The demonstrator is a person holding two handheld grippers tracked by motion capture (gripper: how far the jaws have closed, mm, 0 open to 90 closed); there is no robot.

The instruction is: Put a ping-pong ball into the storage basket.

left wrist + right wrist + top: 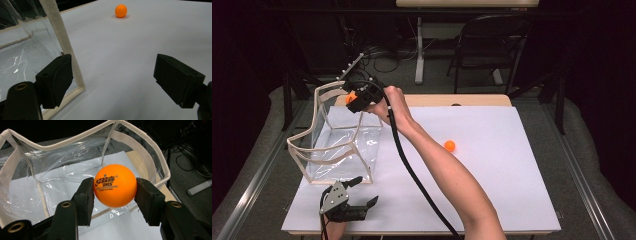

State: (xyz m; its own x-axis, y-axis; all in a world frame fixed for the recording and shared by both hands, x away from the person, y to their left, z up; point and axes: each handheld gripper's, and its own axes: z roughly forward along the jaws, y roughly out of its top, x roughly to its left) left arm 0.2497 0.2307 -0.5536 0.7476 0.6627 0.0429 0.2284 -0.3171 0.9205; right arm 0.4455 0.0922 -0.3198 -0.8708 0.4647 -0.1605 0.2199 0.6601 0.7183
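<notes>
High view hides most of my right gripper [357,100] behind my own hand, so the orange ball [351,97] in it shows there as a small patch at the far rim of the clear bag [337,145]. My left forearm is cut off at the bottom edge of that view. The bag's clear walls are hard to trace apart from their white edging, and glare on the plastic blurs what lies behind them.

Right gripper view settles the grip: my right gripper [115,186] is clamped on the orange ball [115,185], one pad pressing each side, printed lettering facing the camera. The ball hangs above the open mouth of the clear bag [140,147].

My left gripper [357,192] rests low on the counter [492,190] just beside the bag's near corner, jaws spread wide with nothing between them. A second orange ball [449,145] lies on the white sheet, well apart from both grippers.
</notes>
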